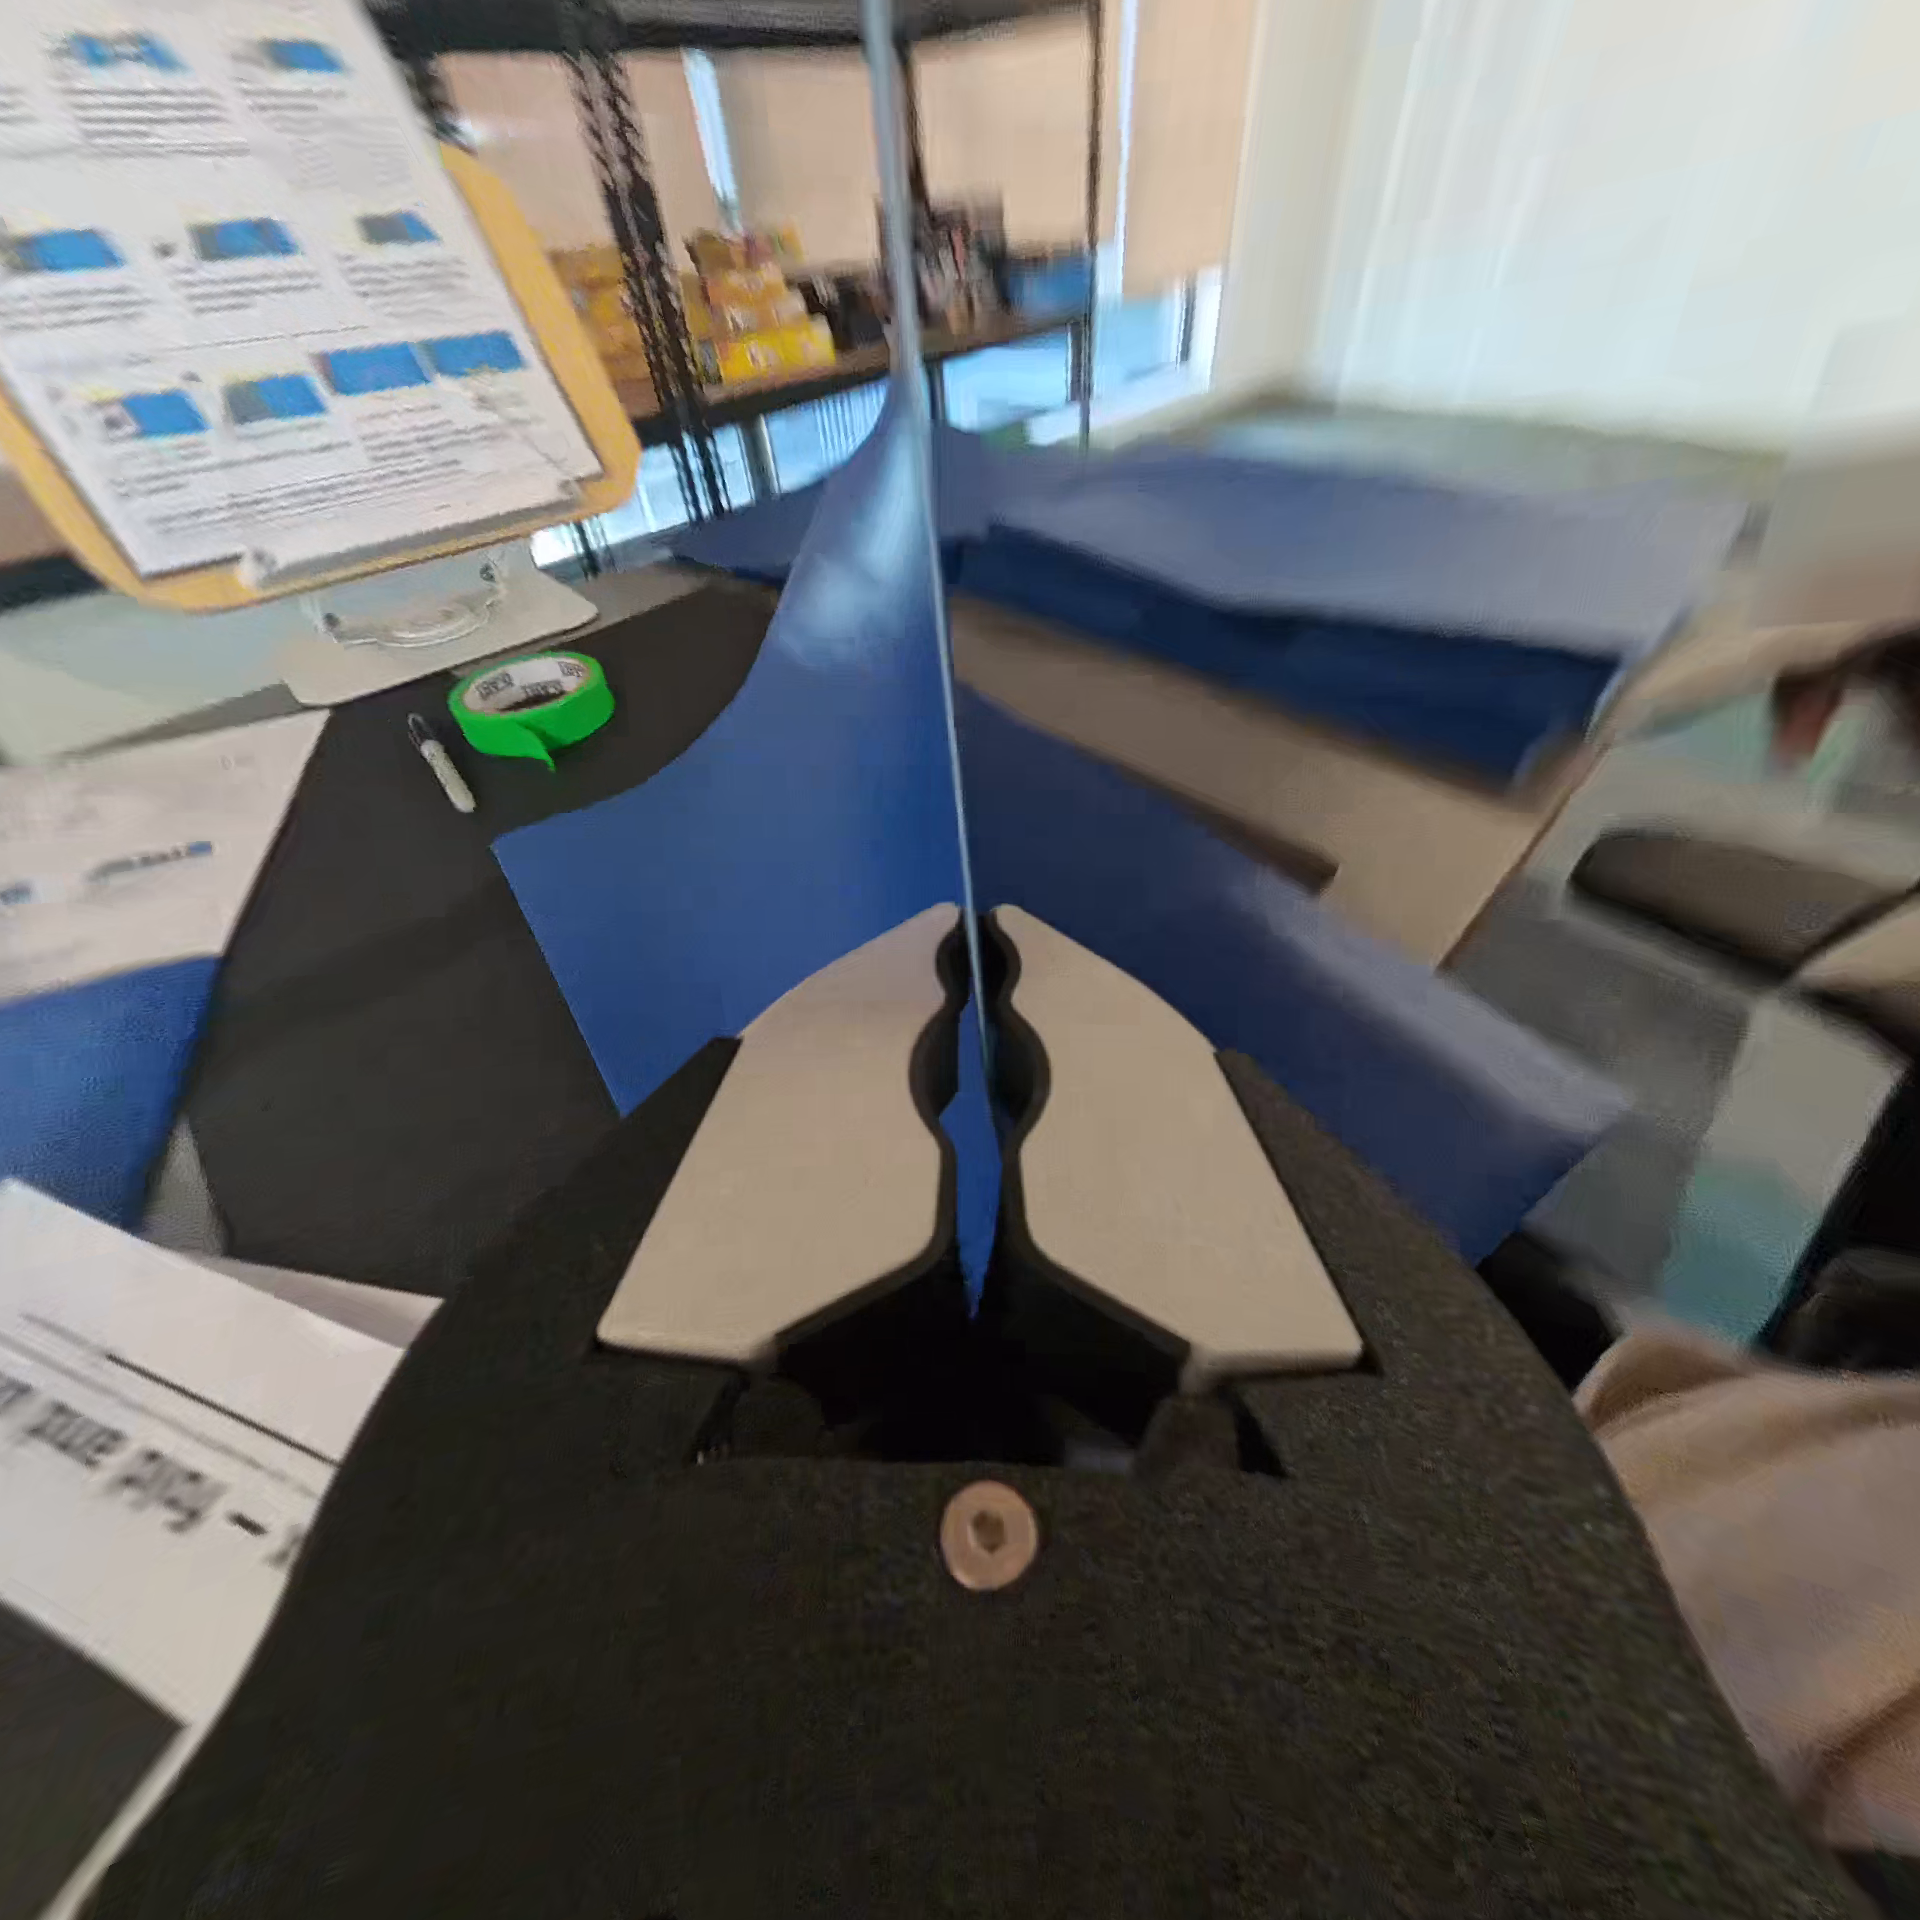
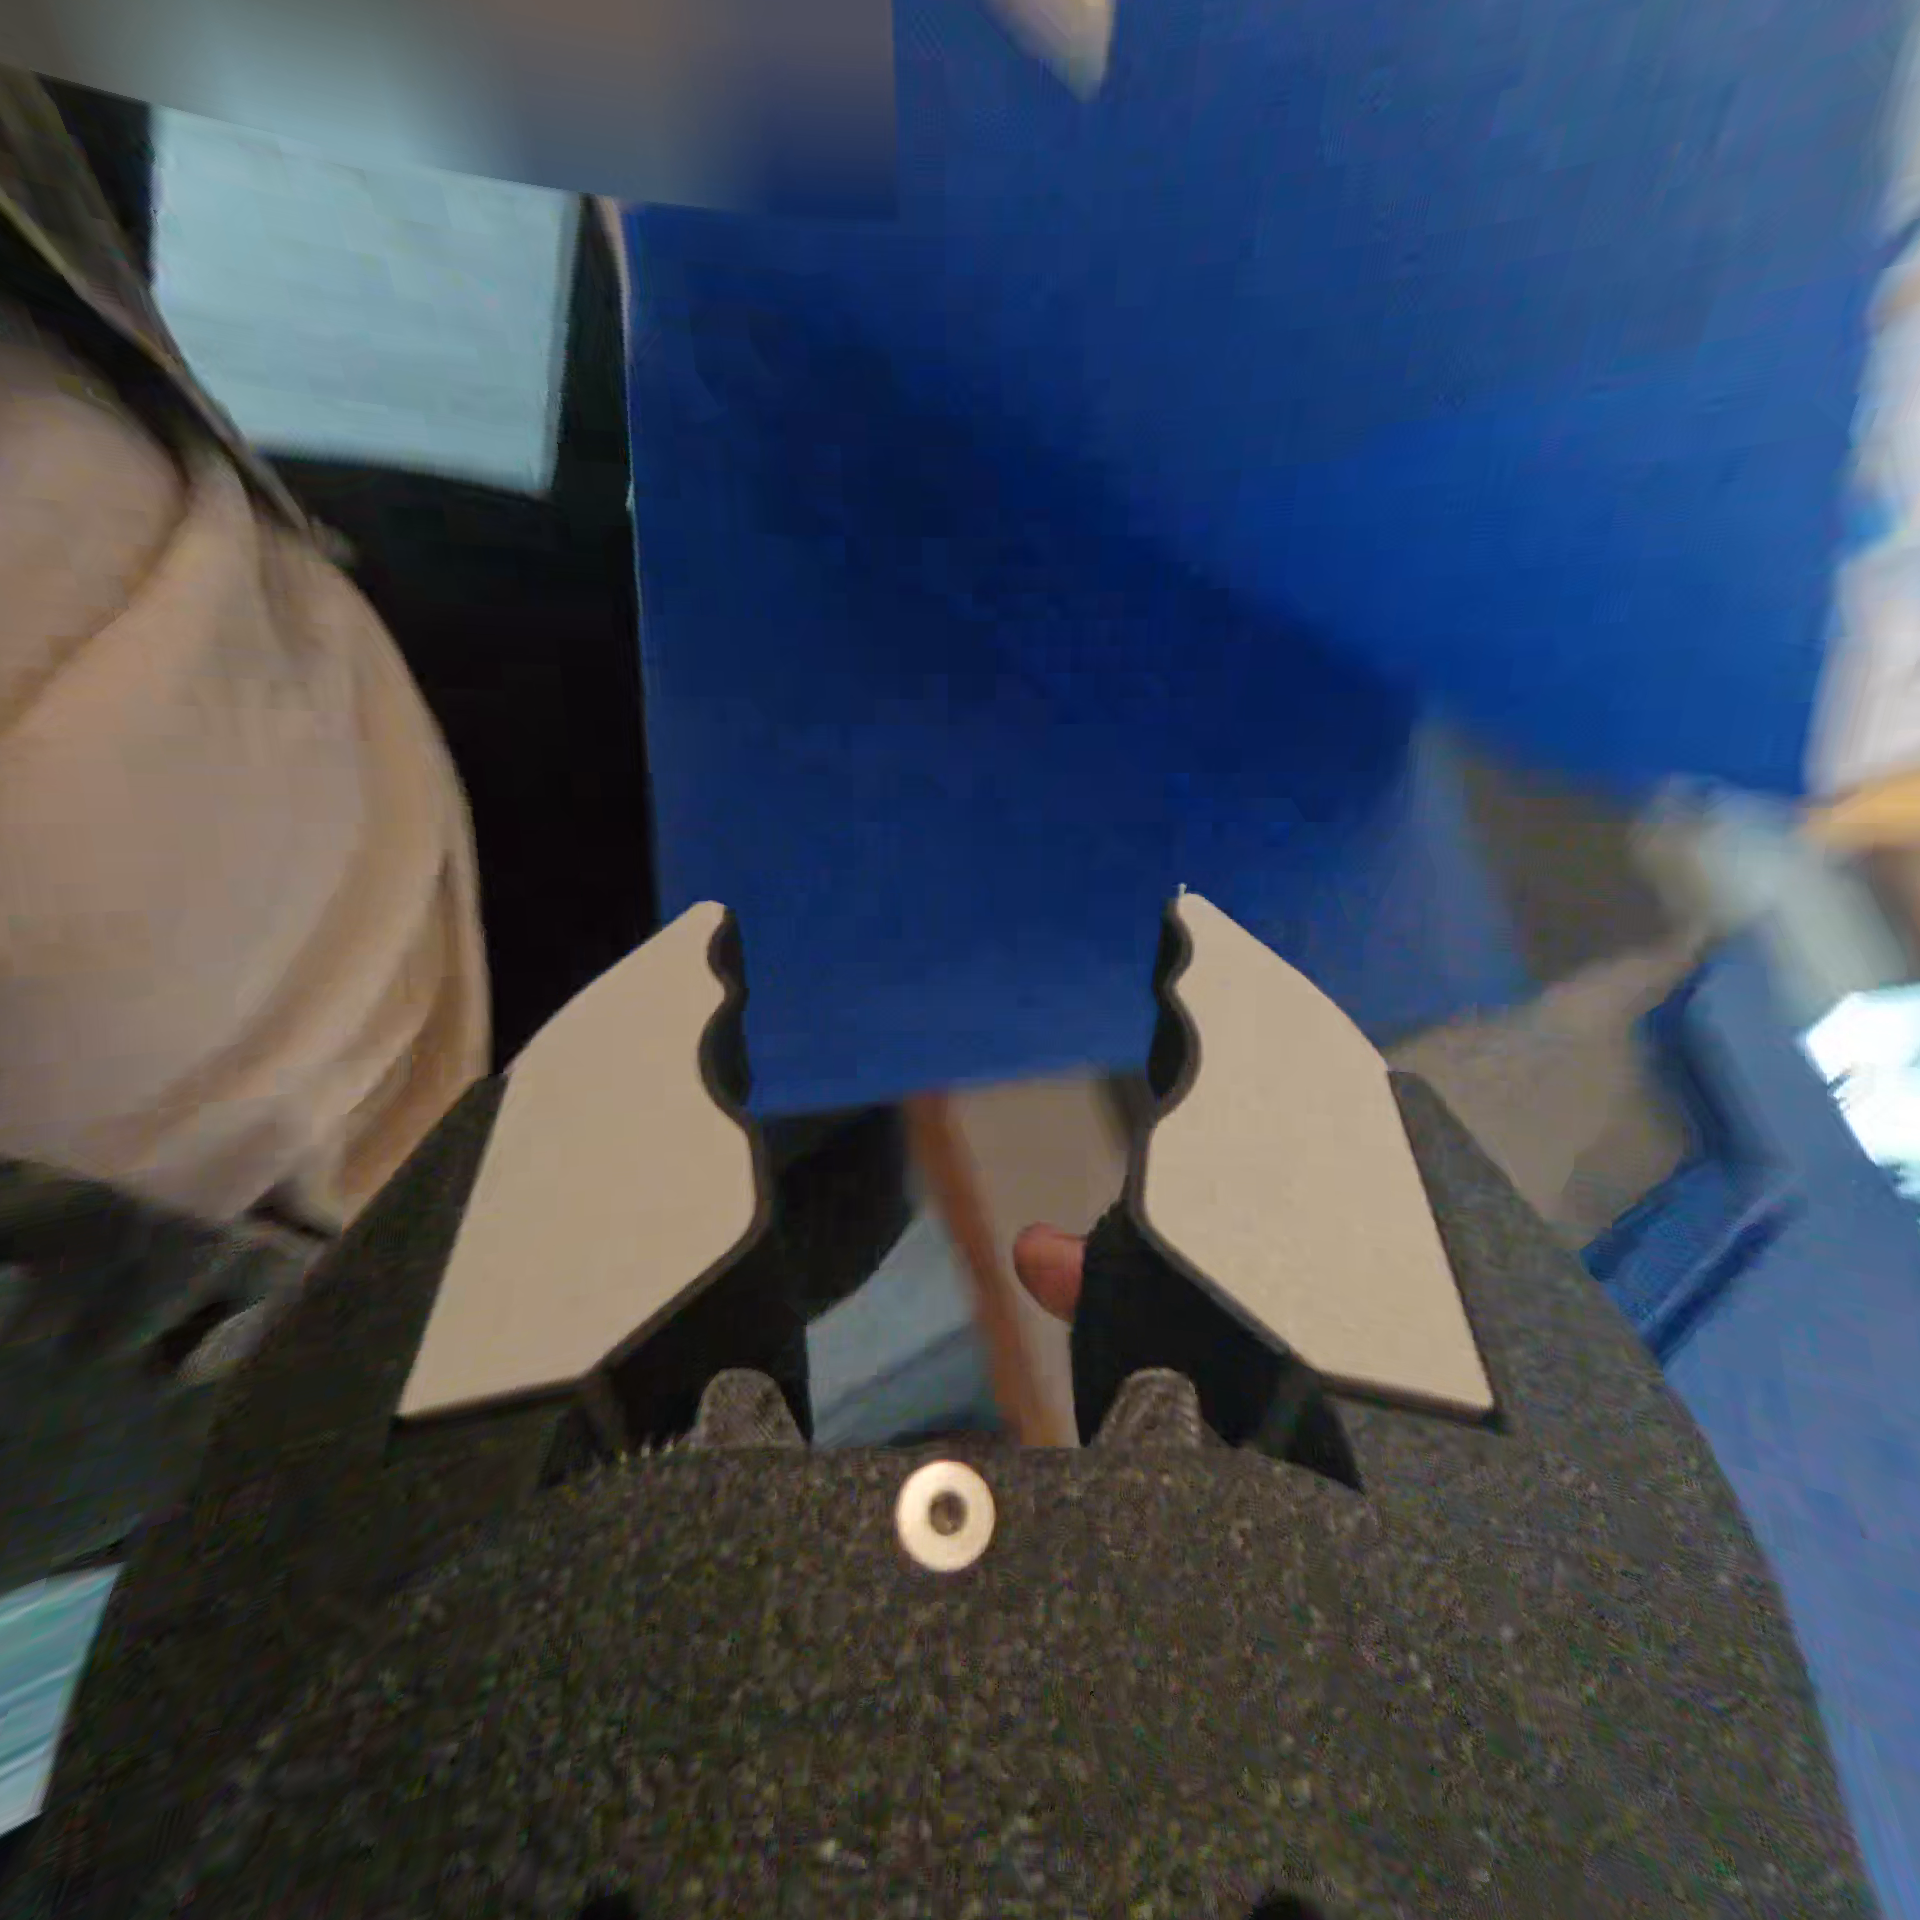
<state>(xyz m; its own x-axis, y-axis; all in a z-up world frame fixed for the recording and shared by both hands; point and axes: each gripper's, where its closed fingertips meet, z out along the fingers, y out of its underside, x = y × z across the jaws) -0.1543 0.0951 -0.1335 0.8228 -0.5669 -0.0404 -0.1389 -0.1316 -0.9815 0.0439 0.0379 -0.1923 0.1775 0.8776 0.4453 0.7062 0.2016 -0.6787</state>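
My left gripper [image 1: 975, 920] is shut on a blue sheet [image 1: 769, 862], pinching its edge so the sheet stands on edge and rises straight up between the fingers above the black table [image 1: 343, 1049]. My right gripper [image 2: 951, 914] is open and empty. The same blue sheet [image 2: 1039, 582] hangs flat in front of it, with its lower edge between the two fingertips but not gripped. The right wrist view is blurred.
A stack of blue sheets [image 1: 1351, 582] lies on a cardboard box [image 1: 1299, 790] at the right. A green tape roll [image 1: 530, 701] and a marker [image 1: 442, 758] lie on the table. A clipboard stand with an instruction page [image 1: 281, 291] is at the back left. Papers [image 1: 135, 1475] lie near left. A person's beige sleeve [image 2: 208, 790] is close by. My hands' fingertips stand some 20 cm from each other.
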